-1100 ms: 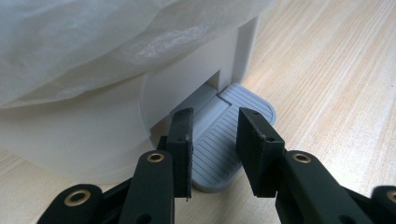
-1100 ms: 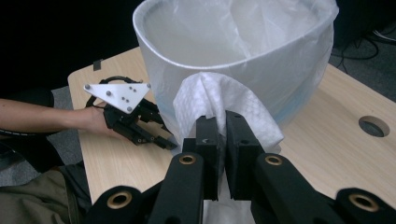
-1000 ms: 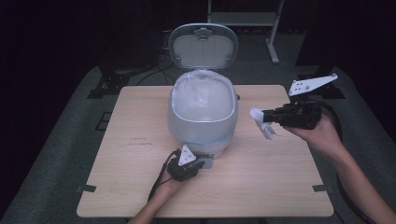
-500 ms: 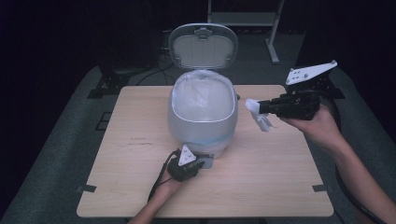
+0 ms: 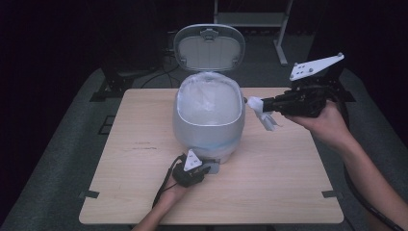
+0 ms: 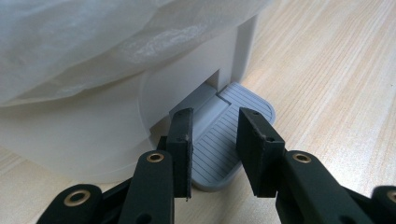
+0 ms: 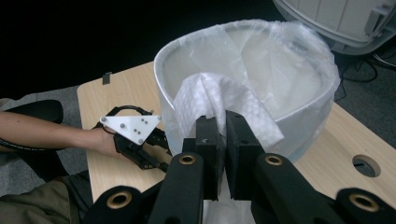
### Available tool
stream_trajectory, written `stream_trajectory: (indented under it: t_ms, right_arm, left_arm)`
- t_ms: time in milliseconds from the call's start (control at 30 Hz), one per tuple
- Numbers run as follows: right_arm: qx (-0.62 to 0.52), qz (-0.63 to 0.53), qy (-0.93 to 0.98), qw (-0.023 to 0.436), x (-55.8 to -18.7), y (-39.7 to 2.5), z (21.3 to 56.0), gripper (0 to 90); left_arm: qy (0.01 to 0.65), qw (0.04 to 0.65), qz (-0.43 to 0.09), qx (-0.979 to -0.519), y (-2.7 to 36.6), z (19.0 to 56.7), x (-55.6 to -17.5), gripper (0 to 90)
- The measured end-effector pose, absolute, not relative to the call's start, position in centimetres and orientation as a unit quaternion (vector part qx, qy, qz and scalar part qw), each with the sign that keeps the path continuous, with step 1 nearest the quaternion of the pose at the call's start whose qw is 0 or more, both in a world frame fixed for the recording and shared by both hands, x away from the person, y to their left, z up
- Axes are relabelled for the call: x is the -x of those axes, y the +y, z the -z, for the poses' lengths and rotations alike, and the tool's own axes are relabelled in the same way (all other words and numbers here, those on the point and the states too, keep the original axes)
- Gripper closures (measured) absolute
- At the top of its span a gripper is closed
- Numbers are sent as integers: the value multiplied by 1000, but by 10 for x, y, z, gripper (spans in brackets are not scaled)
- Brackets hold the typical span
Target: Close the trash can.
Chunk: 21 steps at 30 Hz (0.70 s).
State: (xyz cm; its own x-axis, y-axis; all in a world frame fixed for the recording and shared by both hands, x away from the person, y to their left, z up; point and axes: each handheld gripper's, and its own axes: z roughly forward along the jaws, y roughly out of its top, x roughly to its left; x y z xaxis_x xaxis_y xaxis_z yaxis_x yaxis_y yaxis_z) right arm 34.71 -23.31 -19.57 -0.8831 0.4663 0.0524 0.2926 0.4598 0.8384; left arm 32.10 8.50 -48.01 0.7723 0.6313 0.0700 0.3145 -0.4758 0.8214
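The wooden desk (image 5: 288,192) carries a white pedal bin (image 5: 208,126) near its centre, a little toward 12 o'clock. The bin's lid (image 5: 209,46) stands open at the 12 o'clock side, and a thin white plastic liner (image 5: 204,96) is folded over its rim. At the foot of the bin, at 6 o'clock, is the grey ribbed pedal (image 6: 219,140). The left gripper (image 6: 215,140) rests on this pedal; its jaws stand apart, one on each side of the pedal's middle, clamped on nothing. The right gripper (image 5: 253,102) is in the air at about 3 o'clock from the bin, just beside the rim and pointing toward it. Its jaws are closed on a crumpled white paper towel (image 5: 264,117), which hangs down from the tips, above the desk and outside the bin. In the right gripper view the towel (image 7: 219,105) rises in front of the bin's wall.
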Motion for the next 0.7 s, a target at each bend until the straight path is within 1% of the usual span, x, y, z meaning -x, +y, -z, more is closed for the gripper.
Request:
stream_trajectory:
  t_ms: [700]
  right_arm:
    - [-208, -468, 854, 94, -354, -211, 175, 840]
  left_arm:
    - [282, 426, -185, -839, 85, 480, -320, 665]
